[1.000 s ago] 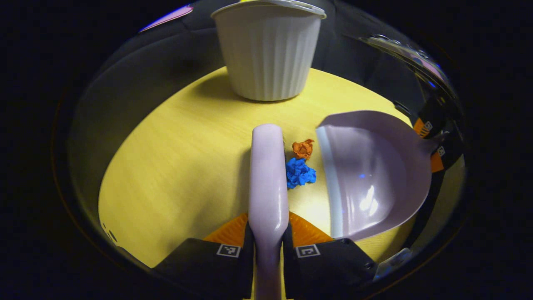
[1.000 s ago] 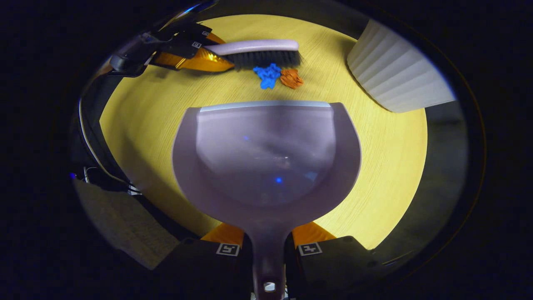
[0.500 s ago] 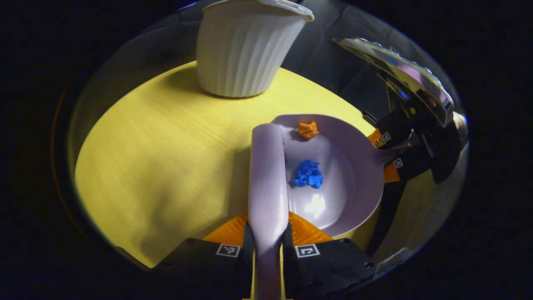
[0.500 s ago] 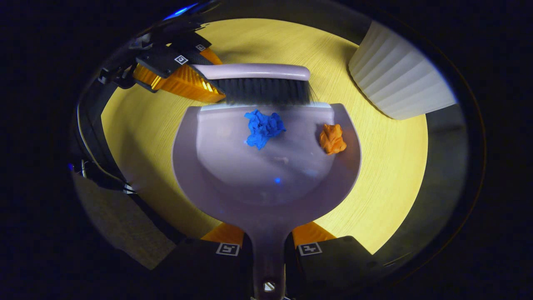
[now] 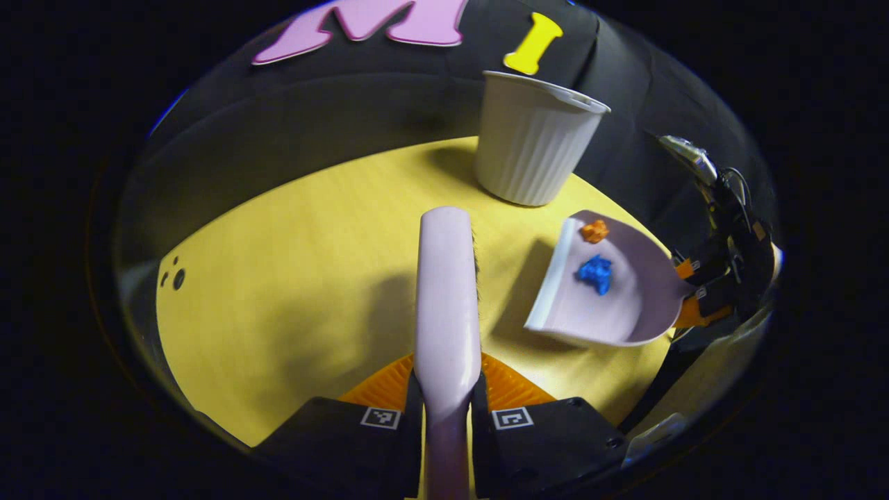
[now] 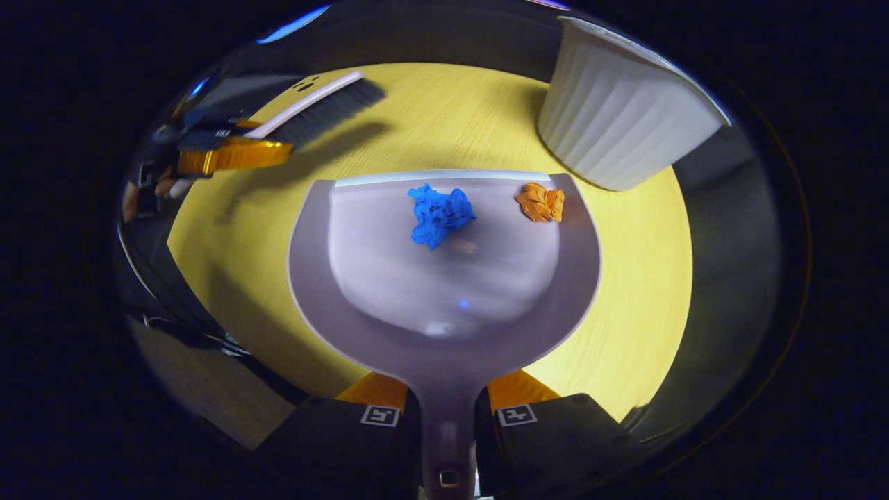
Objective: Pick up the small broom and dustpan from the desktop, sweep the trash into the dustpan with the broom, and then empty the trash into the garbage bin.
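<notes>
Two scraps: blue scrap (image 6: 439,214) and orange scrap (image 6: 541,203) lie loose in the dustpan (image 6: 444,292), near its front lip.
Handling: crumpled and probably very light, so a forward tilt could spill them.
Dustpan: stiff, smooth plastic, apparently raised off the tabletop (image 5: 292,278); handle clamped in the right tool (image 6: 448,417).
Broom: the broom (image 5: 448,298) is pinched at its handle by the left tool (image 5: 448,417).
Bin: white garbage bin (image 6: 618,125) stands just beyond the pan.

Counted: two paper scraps, one blue (image 6: 439,215), one orange (image 6: 540,202); one dustpan (image 6: 444,292); one broom (image 5: 448,298); one bin (image 5: 533,149); two grippers, left (image 5: 448,417) and right (image 6: 448,417).
</notes>
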